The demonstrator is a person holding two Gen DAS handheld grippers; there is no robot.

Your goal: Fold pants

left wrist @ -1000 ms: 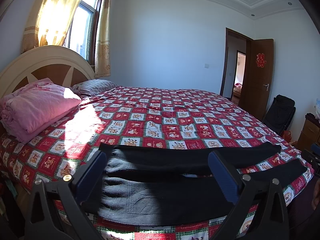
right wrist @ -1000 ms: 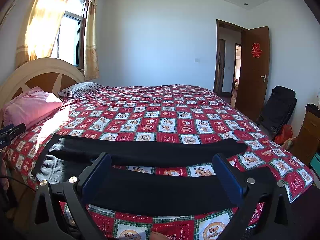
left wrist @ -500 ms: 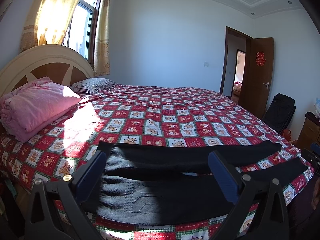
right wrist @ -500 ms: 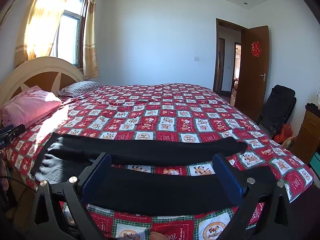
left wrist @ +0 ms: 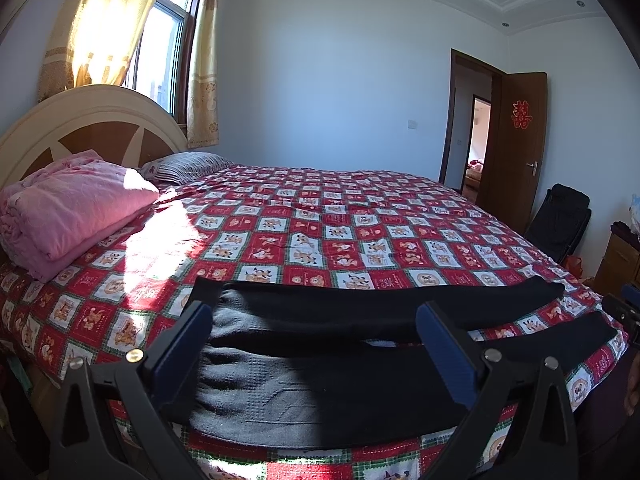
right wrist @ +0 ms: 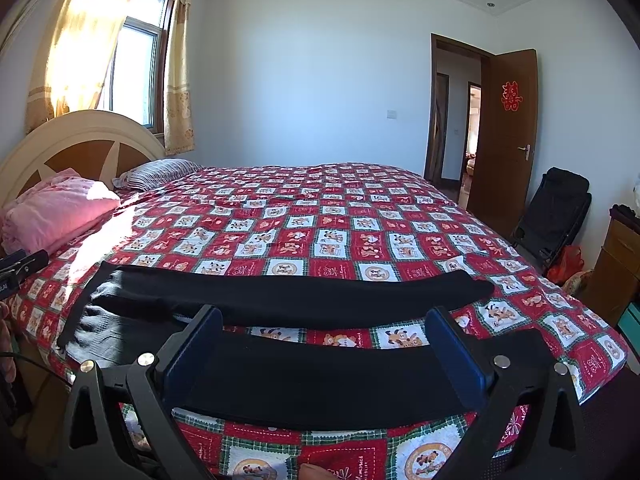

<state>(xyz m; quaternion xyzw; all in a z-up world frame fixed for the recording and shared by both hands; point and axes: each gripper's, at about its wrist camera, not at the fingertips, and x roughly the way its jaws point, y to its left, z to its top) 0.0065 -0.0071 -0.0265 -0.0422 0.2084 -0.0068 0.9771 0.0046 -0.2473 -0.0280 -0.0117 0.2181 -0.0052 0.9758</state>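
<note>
Black pants (left wrist: 320,380) lie flat across the bed's (left wrist: 320,240) near edge, lower frame. Left claw (left wrist: 314,344) and right claw (right wrist: 324,344) gape wide, empty; their fingers hide parts of the fabric.

Ahead of both wide-spread jaws the bed (right wrist: 328,216) lies flat and bare beyond the pants (right wrist: 288,300); far to the left the folded pink blanket (left wrist: 68,208) and headboard (left wrist: 92,120) rise; right of the jaws stand a black chair (right wrist: 556,208) and wooden cabinet (right wrist: 616,256).

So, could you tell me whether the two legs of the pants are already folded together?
No, the pants lie flat with a strip of bedspread between the legs.
</note>
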